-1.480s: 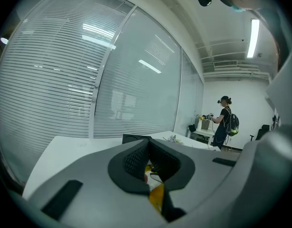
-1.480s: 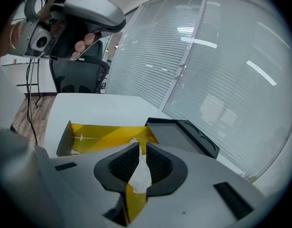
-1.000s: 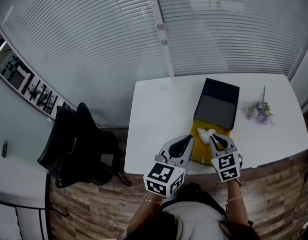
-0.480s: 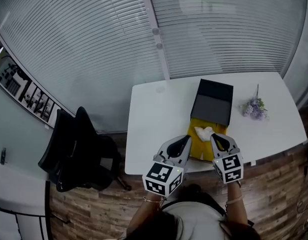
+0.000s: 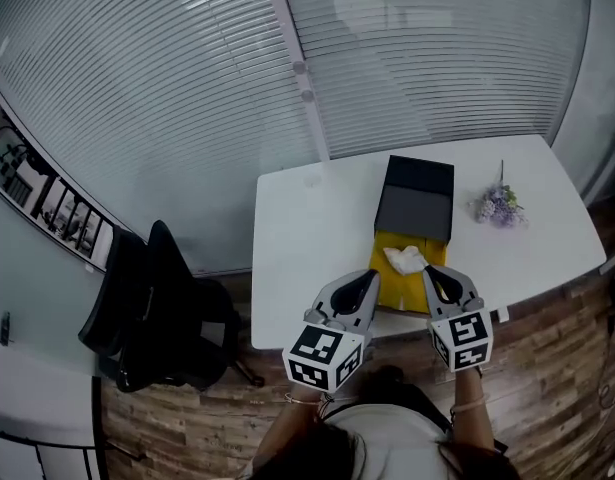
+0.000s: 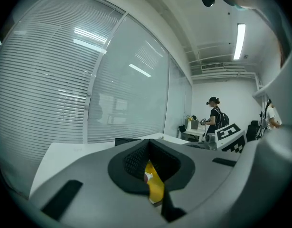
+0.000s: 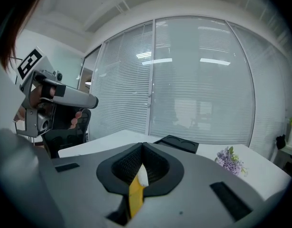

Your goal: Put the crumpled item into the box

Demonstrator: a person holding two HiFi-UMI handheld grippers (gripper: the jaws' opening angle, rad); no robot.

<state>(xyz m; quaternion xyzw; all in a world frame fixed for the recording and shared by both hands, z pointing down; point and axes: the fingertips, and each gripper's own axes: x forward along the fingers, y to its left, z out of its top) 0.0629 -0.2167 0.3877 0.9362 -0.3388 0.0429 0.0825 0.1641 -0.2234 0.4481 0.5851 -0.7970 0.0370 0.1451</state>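
A white crumpled item (image 5: 407, 259) lies inside the yellow box (image 5: 387, 286), whose black lid (image 5: 417, 200) stands open behind it on the white table (image 5: 307, 238). My left gripper (image 5: 367, 279) hovers at the box's near left corner, jaws shut and empty. My right gripper (image 5: 429, 272) is just right of the crumpled item, also shut with nothing held. In the left gripper view, the left gripper (image 6: 148, 142) shows a yellow strip of box (image 6: 155, 186) through the hollow of its jaws. In the right gripper view, the right gripper (image 7: 142, 147) frames box yellow (image 7: 135, 196) and a bit of white item (image 7: 143, 175).
A sprig of purple flowers (image 5: 497, 206) lies on the table right of the lid. A black office chair (image 5: 162, 308) stands left of the table. Glass walls with blinds run behind. In the left gripper view a person (image 6: 214, 115) stands far off.
The head view has shifted, so the table sits higher and further left. Both grippers have drawn back slightly toward the person. The crumpled item stays in the box.
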